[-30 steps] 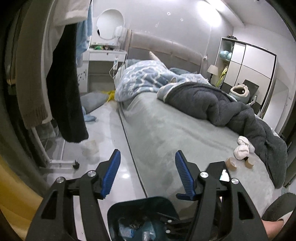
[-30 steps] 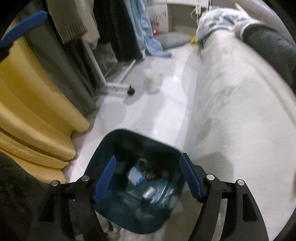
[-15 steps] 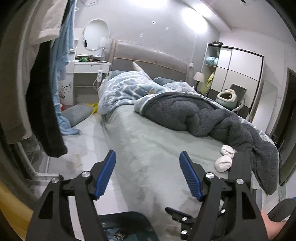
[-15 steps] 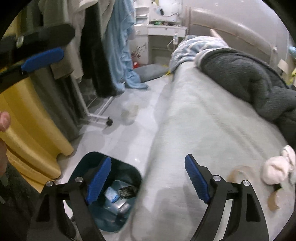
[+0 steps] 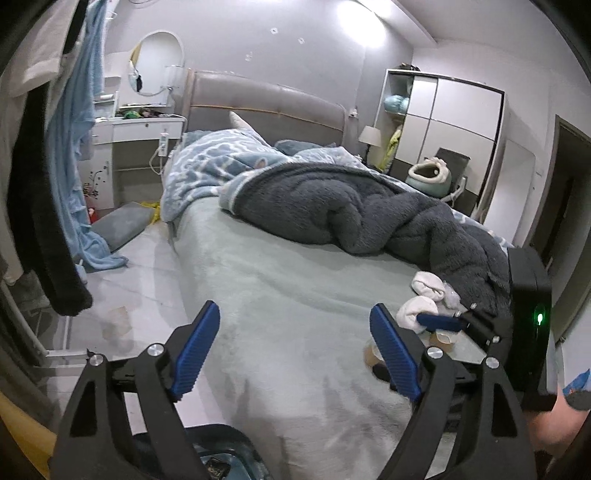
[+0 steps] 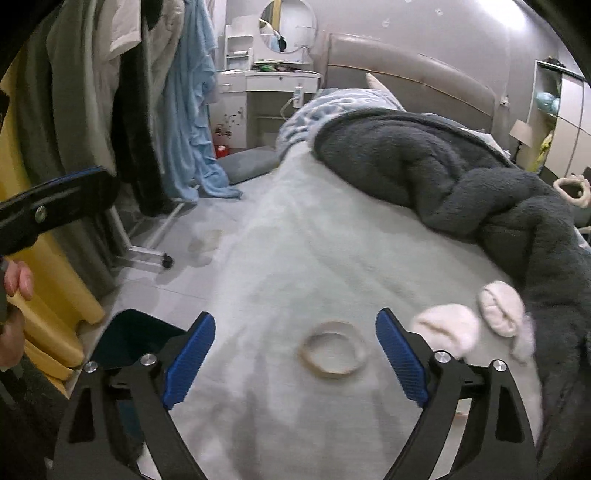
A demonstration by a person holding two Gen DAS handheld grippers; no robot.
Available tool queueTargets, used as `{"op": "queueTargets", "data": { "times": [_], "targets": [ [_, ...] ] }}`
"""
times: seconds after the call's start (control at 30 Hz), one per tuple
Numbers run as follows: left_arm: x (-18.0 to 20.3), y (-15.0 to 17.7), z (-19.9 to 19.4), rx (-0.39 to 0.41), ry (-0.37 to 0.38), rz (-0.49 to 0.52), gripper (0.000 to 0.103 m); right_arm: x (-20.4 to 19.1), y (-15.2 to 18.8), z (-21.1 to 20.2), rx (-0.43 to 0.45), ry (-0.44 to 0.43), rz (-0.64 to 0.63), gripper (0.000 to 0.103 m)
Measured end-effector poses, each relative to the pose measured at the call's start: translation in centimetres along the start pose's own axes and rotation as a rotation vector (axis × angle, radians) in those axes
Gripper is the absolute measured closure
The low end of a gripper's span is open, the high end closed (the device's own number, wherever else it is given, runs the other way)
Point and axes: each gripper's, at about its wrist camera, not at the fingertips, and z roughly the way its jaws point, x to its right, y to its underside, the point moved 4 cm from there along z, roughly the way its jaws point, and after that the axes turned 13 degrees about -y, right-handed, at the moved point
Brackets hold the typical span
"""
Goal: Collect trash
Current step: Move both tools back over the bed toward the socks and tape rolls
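light: dim, ceiling glare; blur: right view soft; edges: fisheye-bent, dark corners

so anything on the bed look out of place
Yes. A cardboard ring, like an empty tape core, lies flat on the bed near its foot, with white socks beside it at the edge of the grey blanket. Both look like leftovers, not bedding. Another cup-like piece sits on the floor by the bed.

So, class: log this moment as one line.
left tongs: opening, empty | right tongs: opening, empty | beige cardboard ring: on bed
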Motion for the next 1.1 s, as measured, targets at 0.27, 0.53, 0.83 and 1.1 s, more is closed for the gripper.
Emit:
{"op": "queueTargets", "data": {
  "times": [0.27,0.53,0.83,1.1],
  "targets": [
    [3.0,1.3,2.0,-0.033,0.023,0.041,0.015,3.8,-0.1,-1.4,0.004,0.039,-0.035,0.013],
    [6.0,3.4,4.6,-0.105,0.057,0.081,0.015,8.7,0.4,-0.9,-0.034,0.051,-0.015,0.012],
    [9.4,5.7,6.9,-0.181,0.116,0.117,0.015,11.2,0.5,-0.3,-0.091,0.03,-0.053,0.012],
    [11.7,7.0,8.6,-0.225,0.135,0.163,0.015,12.9,1.8,0.7,-0.16,0.0,-0.06,0.012]
  ]
}}
